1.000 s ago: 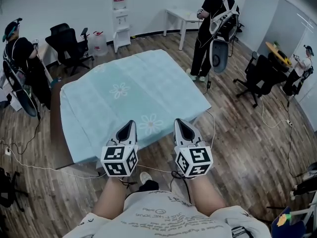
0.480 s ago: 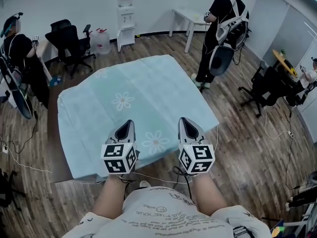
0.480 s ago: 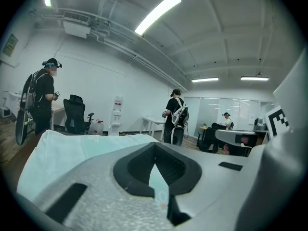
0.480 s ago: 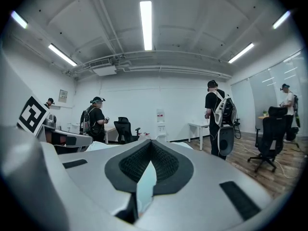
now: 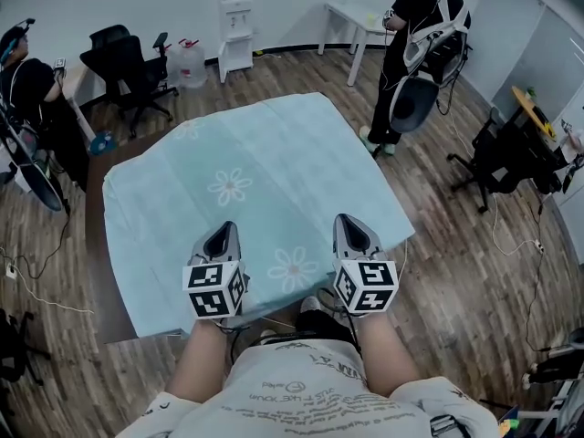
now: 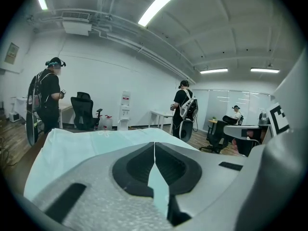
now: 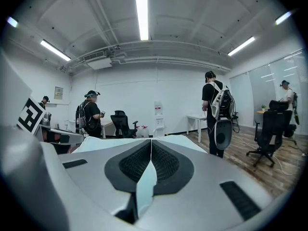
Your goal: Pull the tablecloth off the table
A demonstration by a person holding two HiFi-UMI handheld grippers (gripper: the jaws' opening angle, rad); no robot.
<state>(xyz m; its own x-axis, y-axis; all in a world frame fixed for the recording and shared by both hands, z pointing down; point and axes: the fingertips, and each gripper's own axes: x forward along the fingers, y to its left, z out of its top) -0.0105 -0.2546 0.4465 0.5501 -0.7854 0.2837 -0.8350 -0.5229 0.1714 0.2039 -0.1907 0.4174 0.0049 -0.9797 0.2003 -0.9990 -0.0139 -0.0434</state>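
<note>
A light blue tablecloth (image 5: 265,172) with white daisies covers the brown table (image 5: 94,235), whose wood shows along the left side. My left gripper (image 5: 223,235) and right gripper (image 5: 354,229) are side by side at the cloth's near edge, both shut on it. In the left gripper view, a strip of the tablecloth (image 6: 158,189) is pinched between the closed jaws of the left gripper (image 6: 154,143), and the rest lies flat beyond. The right gripper view shows the right gripper (image 7: 151,141) clamped the same way on a fold of the tablecloth (image 7: 146,184).
A person (image 5: 32,89) stands at the table's far left, another (image 5: 415,35) at the back right by a white side table (image 5: 351,16). Office chairs (image 5: 123,62) (image 5: 497,153), a water dispenser (image 5: 235,21) and floor cables (image 5: 36,299) surround the table.
Both grippers have drawn back toward me, still shut, and the cloth's near edge has come along with them. More of the room's far side is now in view.
</note>
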